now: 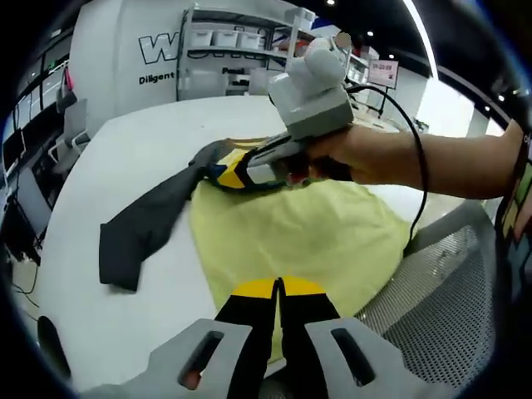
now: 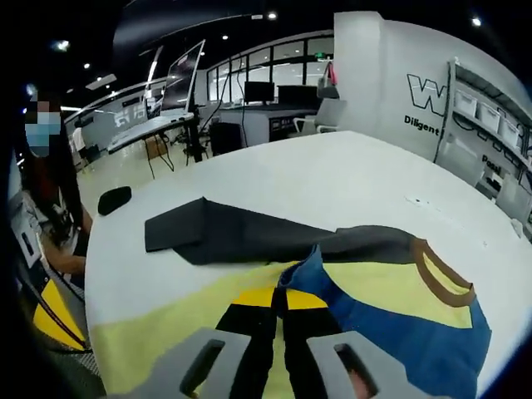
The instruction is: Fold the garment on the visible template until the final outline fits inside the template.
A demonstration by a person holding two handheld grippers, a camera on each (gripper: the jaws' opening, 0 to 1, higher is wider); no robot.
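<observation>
the colour-block shirt point(image 2: 391, 299) lies on the white table point(image 2: 332, 183), dark sleeve point(image 2: 241, 237) stretched left. right gripper point(image 2: 278, 301) pinches the blue fold; left gripper point(image 1: 278, 289) is closed on the near yellow hem.

**Soft matt cloth on a smooth white table**

The garment point(image 2: 391, 291) is soft matt cloth: a yellow body, a blue panel, a brown ribbed collar and a dark grey sleeve point(image 1: 145, 224) reaching toward the table's far edge. The table point(image 2: 332, 183) looks smooth, white and faintly sheened. The right gripper point(image 1: 229, 173) has a grey matt plastic housing. A perforated metal mesh point(image 1: 440, 291) borders the table's near edge.
</observation>
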